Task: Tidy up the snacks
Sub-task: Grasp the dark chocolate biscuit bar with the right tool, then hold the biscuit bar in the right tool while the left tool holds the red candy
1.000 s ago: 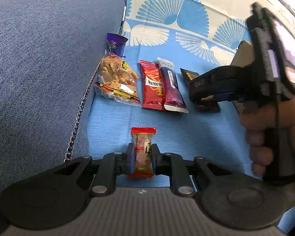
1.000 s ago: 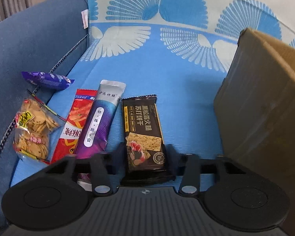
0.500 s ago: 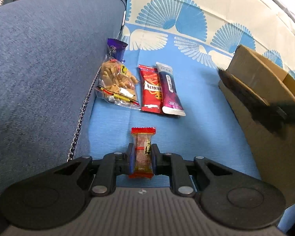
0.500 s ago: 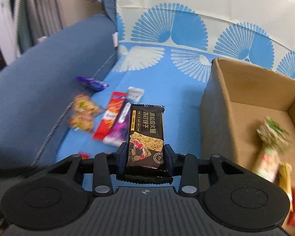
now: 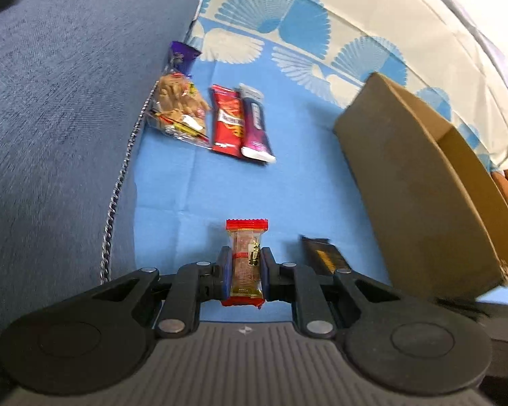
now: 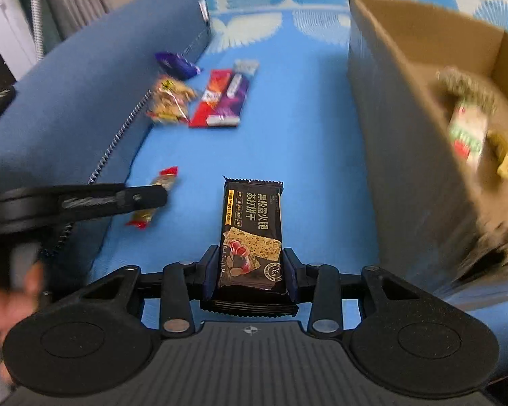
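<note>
Blue sheet (image 5: 193,186); left gripper (image 5: 243,272) clamps candy (image 5: 246,264), right gripper (image 6: 250,270) clamps cracker pack (image 6: 252,233).

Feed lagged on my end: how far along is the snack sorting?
Done: at least two packs lie in the cardboard box. In hand: the left gripper clamps a red-ended candy; the right gripper clamps a black cracker pack. Left: four snacks on the blue cloth.

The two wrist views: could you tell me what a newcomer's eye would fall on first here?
Each gripper clamps a snack: the left gripper holds a small red-ended candy, the right gripper a black cracker pack. To the right stands an open cardboard box with snacks inside; four more packets lie on the blue cloth.
</note>
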The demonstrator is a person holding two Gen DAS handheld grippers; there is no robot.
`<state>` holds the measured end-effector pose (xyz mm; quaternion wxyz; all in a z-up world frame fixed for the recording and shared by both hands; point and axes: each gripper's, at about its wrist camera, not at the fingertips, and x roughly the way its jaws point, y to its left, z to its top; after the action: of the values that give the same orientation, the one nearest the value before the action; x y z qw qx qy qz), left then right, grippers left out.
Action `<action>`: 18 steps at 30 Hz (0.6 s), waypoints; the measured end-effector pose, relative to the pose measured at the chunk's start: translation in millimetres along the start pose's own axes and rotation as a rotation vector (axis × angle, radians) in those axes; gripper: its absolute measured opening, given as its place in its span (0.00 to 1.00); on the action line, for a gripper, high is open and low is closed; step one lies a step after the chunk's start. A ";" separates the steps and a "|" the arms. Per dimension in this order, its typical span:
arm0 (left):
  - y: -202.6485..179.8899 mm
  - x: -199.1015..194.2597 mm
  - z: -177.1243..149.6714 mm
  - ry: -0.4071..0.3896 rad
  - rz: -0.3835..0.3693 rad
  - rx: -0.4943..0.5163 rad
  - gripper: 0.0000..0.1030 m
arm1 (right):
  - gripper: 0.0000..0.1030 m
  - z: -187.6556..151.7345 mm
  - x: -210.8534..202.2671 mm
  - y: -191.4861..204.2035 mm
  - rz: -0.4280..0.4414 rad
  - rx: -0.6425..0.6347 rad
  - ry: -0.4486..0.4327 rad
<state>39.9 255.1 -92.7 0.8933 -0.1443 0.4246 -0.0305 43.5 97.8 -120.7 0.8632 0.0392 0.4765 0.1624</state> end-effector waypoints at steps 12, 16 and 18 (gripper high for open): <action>-5.3 20.1 -2.4 0.081 0.019 0.014 0.18 | 0.44 -1.6 8.8 -0.2 -0.008 -0.070 0.008; -5.3 21.6 -2.7 0.086 0.021 0.018 0.19 | 0.48 -0.7 12.6 -4.7 0.000 -0.060 0.021; -6.3 22.3 -2.6 0.091 0.022 0.024 0.22 | 0.48 -0.6 13.1 -4.7 0.010 -0.062 0.024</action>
<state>52.5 244.5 -109.2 0.8749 -0.1274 0.4662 -0.0323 50.6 97.5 -132.7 0.8575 0.0127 0.4812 0.1818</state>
